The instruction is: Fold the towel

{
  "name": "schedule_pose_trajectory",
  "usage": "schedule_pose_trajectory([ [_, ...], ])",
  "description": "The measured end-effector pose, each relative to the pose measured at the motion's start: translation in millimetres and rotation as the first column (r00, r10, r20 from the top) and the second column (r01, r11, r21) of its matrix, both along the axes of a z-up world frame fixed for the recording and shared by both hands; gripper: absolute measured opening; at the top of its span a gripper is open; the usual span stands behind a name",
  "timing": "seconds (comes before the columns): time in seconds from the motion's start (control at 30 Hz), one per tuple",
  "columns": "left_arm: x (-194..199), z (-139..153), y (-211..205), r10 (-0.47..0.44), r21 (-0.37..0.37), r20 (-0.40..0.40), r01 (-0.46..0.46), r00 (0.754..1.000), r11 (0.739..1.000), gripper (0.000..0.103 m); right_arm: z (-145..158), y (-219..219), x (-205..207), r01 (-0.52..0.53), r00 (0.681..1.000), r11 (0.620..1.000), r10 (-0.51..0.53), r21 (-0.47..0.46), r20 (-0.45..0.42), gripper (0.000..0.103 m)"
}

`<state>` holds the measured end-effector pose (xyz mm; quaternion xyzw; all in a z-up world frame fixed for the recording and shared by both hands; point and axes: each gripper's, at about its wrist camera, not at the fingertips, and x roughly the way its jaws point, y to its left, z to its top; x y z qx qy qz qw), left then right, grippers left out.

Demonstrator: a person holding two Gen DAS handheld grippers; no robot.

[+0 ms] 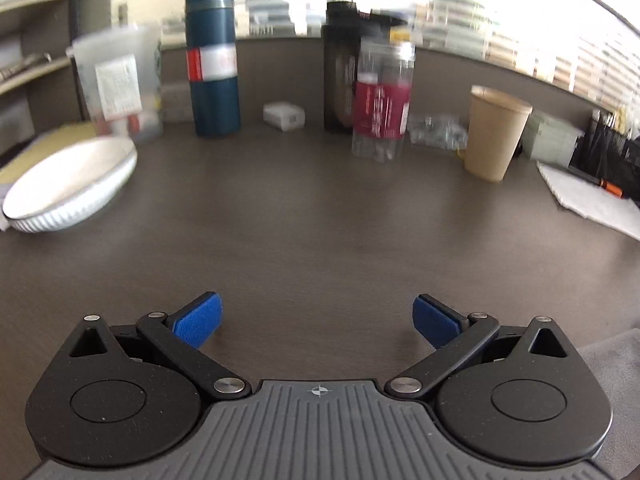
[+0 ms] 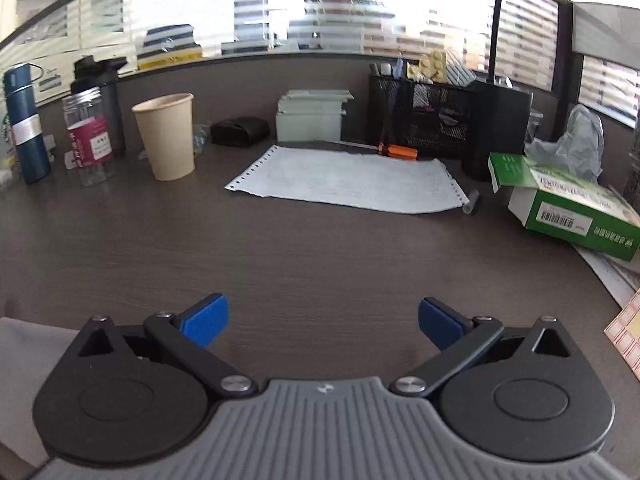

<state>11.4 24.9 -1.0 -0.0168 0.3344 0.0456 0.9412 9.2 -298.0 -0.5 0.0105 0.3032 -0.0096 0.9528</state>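
Both the left claw [image 1: 317, 318] and right claw [image 2: 323, 320] are released, nothing between their blue pads, over the dark bench [image 1: 320, 220]. A grey towel [image 2: 28, 344] shows only at the near edges, between them.

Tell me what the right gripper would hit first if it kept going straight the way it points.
Probably the bare desk: the open right gripper angles down at it. The paper sheet lies farther along; depth is unclear.

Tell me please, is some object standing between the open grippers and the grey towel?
Nothing visible does. The towel shows only as a grey edge at the frame sides, beside the left gripper and right gripper. Only bare desk lies between their jaws; cups and bottles stand farther back.
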Motion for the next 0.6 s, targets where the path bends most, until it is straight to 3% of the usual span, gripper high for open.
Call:
schedule_pose_trajectory([
  [0.13, 2, 0, -5, -0.001, 0.013, -0.003, 0.001, 1.000, 1.000, 0.103, -3, 2, 8, 0.002, 0.999, 1.000, -0.002, -0.011, -0.036, 0.103],
  [0.6, 12, 0, -7, -0.024, 0.014, -0.006, 0.024, 1.000, 1.000, 0.103, -3, 5, 18, -0.028, 0.999, 1.000, 0.028, -0.011, -0.040, 0.103],
])
